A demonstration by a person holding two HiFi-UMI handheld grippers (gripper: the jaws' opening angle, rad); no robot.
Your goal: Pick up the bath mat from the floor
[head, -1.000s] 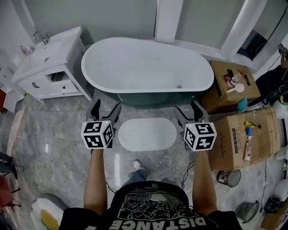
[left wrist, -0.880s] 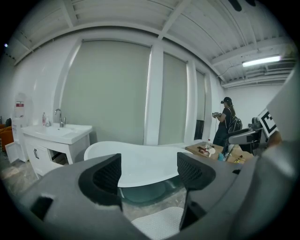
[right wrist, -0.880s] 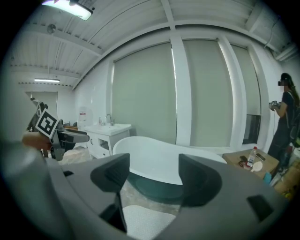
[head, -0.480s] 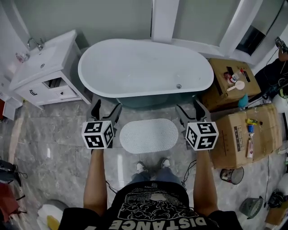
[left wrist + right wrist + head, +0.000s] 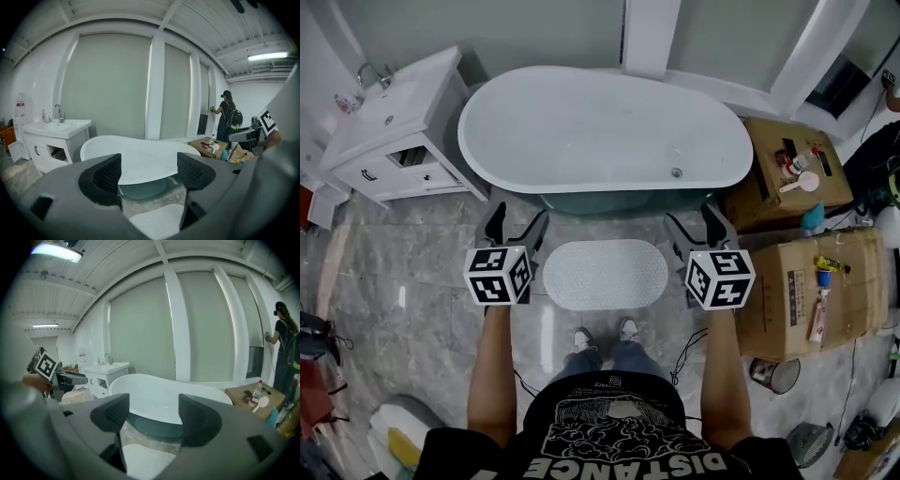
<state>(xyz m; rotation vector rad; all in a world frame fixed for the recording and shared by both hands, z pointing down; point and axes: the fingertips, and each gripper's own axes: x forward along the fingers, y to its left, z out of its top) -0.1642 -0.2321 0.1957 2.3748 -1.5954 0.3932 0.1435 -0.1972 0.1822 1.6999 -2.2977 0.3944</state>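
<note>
Head view: a white bathtub (image 5: 605,131) with a dark teal underside fills the middle of the room. One white washstand (image 5: 394,122) with a tap stands at its left end. Two cardboard boxes stand at its right end, the farther one (image 5: 787,173) and the nearer one (image 5: 806,286), each with small bottles and tubes on top.

The single bath mat (image 5: 605,274) lies flat on the grey marbled floor (image 5: 412,272), just in front of the tub's flank. It is a pale oval with a fine dotted texture all over. The person's two shoes (image 5: 602,335) stand just short of its near edge.

There are two tools. The left tool (image 5: 518,217) is held above the floor off the mat's left end, and the right tool (image 5: 692,217) off its right end, close to the nearer box. Both point toward the tub.

In each gripper view the jaws stand well apart with nothing between them, and a corner of the mat shows below. A second person (image 5: 228,117) stands by the far windows.
</note>
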